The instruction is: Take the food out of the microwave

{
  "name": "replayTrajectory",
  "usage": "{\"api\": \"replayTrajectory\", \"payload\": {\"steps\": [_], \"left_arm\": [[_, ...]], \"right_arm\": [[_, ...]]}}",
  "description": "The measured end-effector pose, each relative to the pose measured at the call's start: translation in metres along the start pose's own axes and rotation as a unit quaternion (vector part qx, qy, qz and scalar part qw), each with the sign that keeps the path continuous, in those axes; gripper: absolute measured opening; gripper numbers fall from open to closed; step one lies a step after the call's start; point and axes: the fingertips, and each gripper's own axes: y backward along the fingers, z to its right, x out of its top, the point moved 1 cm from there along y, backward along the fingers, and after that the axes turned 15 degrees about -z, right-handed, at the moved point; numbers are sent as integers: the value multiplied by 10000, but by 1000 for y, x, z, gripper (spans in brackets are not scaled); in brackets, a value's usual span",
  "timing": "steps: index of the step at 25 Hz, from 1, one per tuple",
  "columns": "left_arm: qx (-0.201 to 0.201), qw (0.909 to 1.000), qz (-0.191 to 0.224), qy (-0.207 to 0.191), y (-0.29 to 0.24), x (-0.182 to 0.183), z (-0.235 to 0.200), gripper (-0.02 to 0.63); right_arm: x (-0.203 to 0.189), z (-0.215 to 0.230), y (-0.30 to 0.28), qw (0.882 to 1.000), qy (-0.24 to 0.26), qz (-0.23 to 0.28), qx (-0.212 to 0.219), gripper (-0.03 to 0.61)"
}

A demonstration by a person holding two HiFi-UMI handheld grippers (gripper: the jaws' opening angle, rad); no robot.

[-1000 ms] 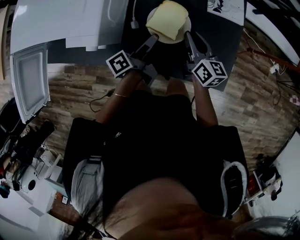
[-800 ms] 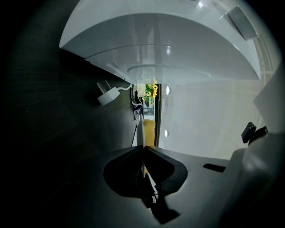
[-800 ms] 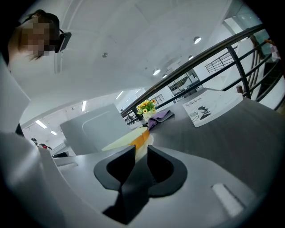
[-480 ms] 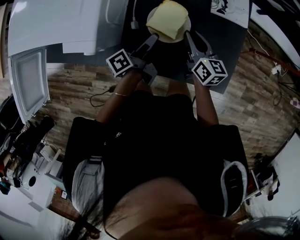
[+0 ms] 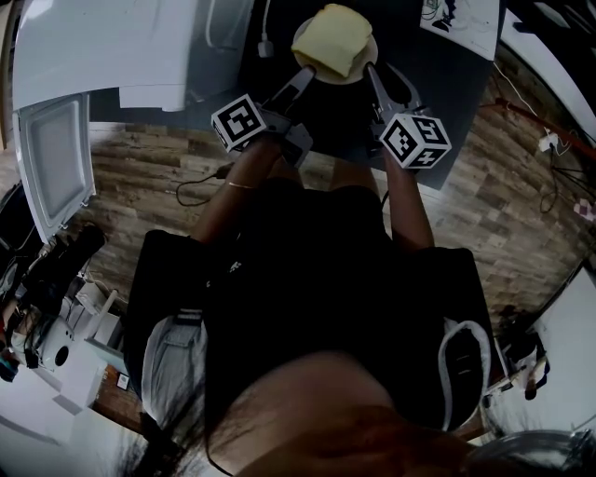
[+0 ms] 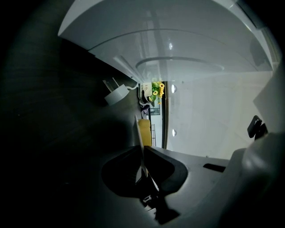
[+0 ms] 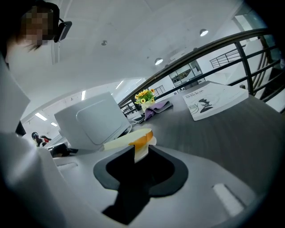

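Observation:
A white plate (image 5: 367, 56) with a pale yellow slab of food (image 5: 335, 37) is over the dark table (image 5: 447, 88), outside the microwave (image 5: 112, 47). My left gripper (image 5: 303, 74) is shut on the plate's near-left rim; in the left gripper view the thin rim (image 6: 138, 133) runs edge-on between the closed jaws of that gripper (image 6: 142, 152). My right gripper (image 5: 371, 71) holds the near-right rim. Its jaws have just been opening, and the rim and the food's edge (image 7: 140, 140) still fill the gap of the right gripper (image 7: 140, 153).
The white microwave stands on the table's left part, its door (image 5: 56, 158) swung open over the wooden floor. A printed sheet (image 5: 461, 20) lies at the table's far right. A cable plug (image 5: 267, 47) lies left of the plate. Flowers (image 7: 144, 95) stand beyond the table.
The plate and both grippers have shifted slightly up the head view together. Both grippers still sit at the plate's rim.

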Motion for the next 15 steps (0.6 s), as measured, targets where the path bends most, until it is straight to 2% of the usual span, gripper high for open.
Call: {"api": "replayTrajectory", "payload": {"steps": [6,11,15], "left_arm": [[288,9987,-256,-334,-5,-7,-2,15],[359,9990,-200,-161,-4,-8,-9,15],[429,9987,-179,-196,-2,-5,-10,15]], "right_arm": [[-1,-13,-4,9993,326,-149,138,64],[-3,-15,-5,9993,293,-184,174,64],[-2,-10,0,9995,249,-149,120,64]]}}
